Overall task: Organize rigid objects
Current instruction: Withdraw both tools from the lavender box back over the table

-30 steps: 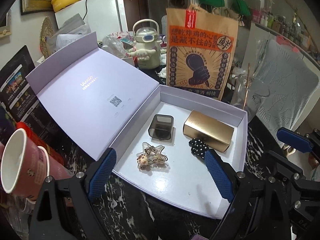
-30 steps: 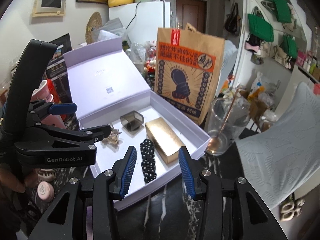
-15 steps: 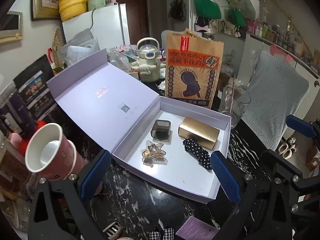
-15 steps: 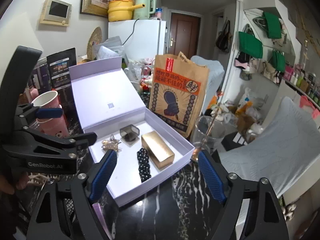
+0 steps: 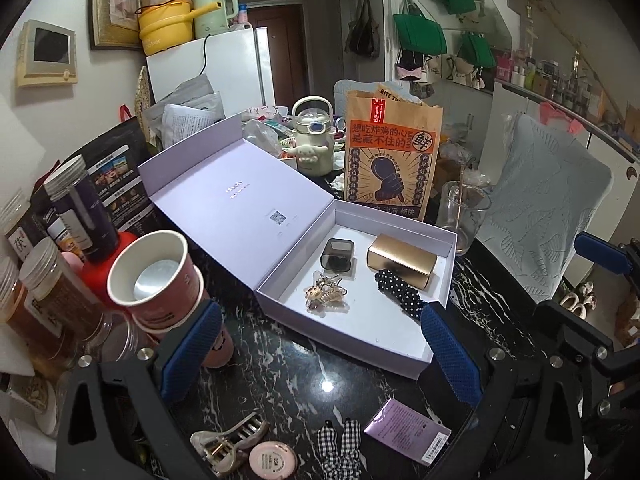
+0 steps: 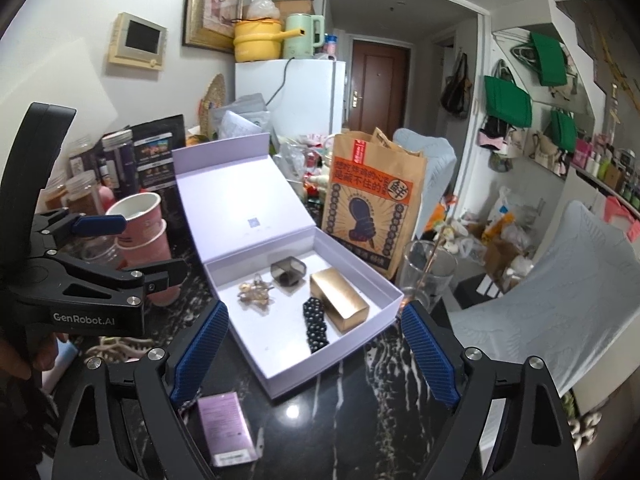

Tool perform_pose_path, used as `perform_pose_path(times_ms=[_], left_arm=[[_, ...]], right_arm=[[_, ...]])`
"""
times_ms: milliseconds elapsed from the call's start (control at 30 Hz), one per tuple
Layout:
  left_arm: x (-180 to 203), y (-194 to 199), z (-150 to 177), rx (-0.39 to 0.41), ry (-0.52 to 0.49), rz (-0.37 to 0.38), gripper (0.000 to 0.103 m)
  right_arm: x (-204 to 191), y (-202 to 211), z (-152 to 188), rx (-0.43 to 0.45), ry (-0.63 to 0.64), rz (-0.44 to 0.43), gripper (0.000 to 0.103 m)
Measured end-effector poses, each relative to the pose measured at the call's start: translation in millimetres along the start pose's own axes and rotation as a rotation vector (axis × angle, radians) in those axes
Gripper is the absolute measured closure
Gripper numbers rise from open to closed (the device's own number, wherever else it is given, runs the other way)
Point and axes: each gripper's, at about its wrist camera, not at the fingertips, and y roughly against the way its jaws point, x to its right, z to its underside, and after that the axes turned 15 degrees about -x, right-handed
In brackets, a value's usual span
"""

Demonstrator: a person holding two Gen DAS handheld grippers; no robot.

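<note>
Both grippers, left gripper [image 5: 320, 344] and right gripper [image 6: 314, 354], gape wide and empty, the right's jaws just opening. They've pulled back from the box [image 5: 400, 360], where gold case [image 5: 402, 260], dotted clip [image 5: 400, 290], star clip [image 5: 325, 294] and smoky case [image 5: 338, 255] lie tidy. Purple packet [image 5: 408, 432] waits near.

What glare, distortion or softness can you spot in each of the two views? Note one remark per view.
Left wrist view: a lamp glints off the black tabletop just before the box, and straight walls bow toward the edges. Right wrist view: a similar glint on the tabletop, dark rounded corners, and the label on the purple card too soft to read.
</note>
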Motion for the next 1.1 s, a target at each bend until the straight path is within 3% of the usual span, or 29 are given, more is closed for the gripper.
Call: perform_pose_path(times_ms=[567,1100], left_arm=[[-43.7,38.3,56.1,0.044,0.093,-0.047,0.001],[-77.7,24.7,104.5,0.018,0.177,-0.042,0.001]], right_arm=[[-35.9,25.8,31.6,0.041,0.037,-0.104,0.012],[-72.8,4.1,59.2,-0.001,0.07,-0.197,0.012]])
